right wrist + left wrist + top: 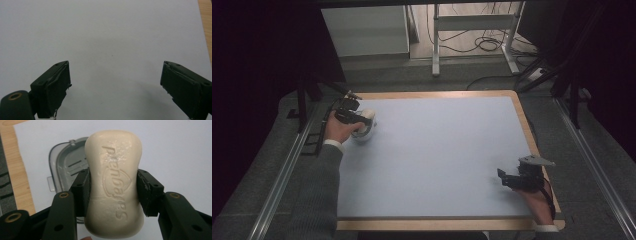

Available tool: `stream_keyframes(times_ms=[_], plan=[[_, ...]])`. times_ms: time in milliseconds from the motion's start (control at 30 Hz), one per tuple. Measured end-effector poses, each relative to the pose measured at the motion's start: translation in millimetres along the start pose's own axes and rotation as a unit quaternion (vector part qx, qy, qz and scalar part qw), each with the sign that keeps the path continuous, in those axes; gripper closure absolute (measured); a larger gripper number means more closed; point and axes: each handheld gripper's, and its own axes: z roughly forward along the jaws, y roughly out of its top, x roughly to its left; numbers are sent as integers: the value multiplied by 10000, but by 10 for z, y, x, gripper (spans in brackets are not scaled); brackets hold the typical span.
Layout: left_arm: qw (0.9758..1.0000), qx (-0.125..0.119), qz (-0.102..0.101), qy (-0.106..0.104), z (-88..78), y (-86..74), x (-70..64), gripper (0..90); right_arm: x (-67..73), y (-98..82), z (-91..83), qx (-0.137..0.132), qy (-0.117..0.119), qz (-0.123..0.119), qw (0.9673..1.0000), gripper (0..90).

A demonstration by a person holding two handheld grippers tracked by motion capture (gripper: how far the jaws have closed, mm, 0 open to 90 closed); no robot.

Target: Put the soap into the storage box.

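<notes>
Left claw (113, 192) clamped across soap bar (114, 182), long axis running along the jaws, directly above grey soap dish (65, 162) at surface (442, 150) far-left corner. Right claw (115, 87) apart, well away near-right.

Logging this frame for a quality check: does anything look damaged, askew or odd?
Nothing is spilled or broken. The cream embossed soap bar sits squarely between the left gripper jaws above the grey plastic soap dish. The right gripper's pads look slightly frayed at the edges.
</notes>
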Motion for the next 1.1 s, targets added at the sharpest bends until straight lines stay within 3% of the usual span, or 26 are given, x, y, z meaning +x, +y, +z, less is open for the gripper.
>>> stream_keyframes(times_ms=[233,700,833,1100], plan=[[9997,77,-176,135,146,18,77,495,-13,-8,5,12,-13,11,10000,91],[9989,293,-322,149,363,-3,135,491,-24,-16,6,22,-31,9,10000,91],[9991,-134,-388,-59,294,5,98,376,-16,-11,4,14,-12,5,10000,91],[9988,-374,-112,-309,134,-31,-69,301,-5,-9,2,3,-14,-20,10000,91]])
